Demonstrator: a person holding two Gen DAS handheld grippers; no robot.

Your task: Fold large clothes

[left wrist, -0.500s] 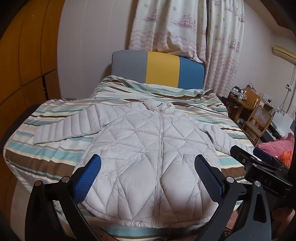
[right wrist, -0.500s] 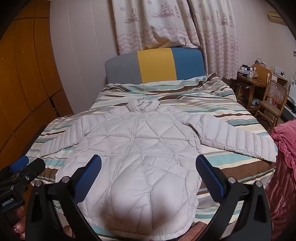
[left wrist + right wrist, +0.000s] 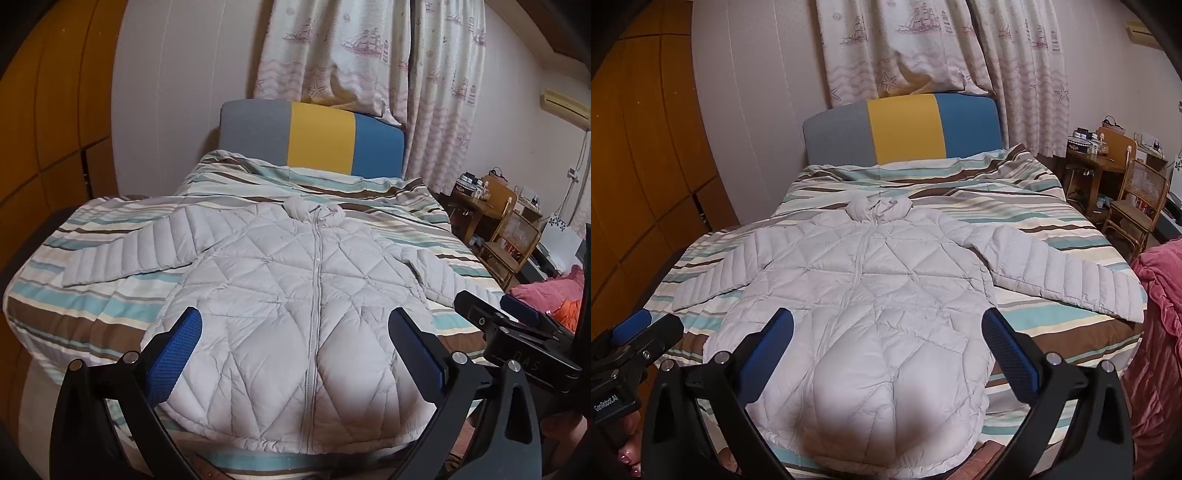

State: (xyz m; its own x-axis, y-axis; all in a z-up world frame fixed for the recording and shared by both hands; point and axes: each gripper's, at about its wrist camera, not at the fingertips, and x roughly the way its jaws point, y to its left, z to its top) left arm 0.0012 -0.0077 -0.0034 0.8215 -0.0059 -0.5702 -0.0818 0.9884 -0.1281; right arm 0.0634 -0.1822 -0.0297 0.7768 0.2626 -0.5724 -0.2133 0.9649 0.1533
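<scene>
Jacket [image 3: 306,306] lies flat on the striped bed [image 3: 85,306], zipper running away toward the headboard, hem nearest both tools. Left gripper [image 3: 295,354] and right gripper [image 3: 888,354] hover above the hem, jaws spread wide, holding nothing (each sleeve splays outward on its own side).

The bed [image 3: 1071,332] fills the middle of both views, spread with a bedcover [image 3: 92,302] striped in brown, teal and cream. Directly on it — zipped, front up, sleeves splayed toward either side — lies a pale quilted jacket [image 3: 886,295], hem nearest the bottom edge.
</scene>
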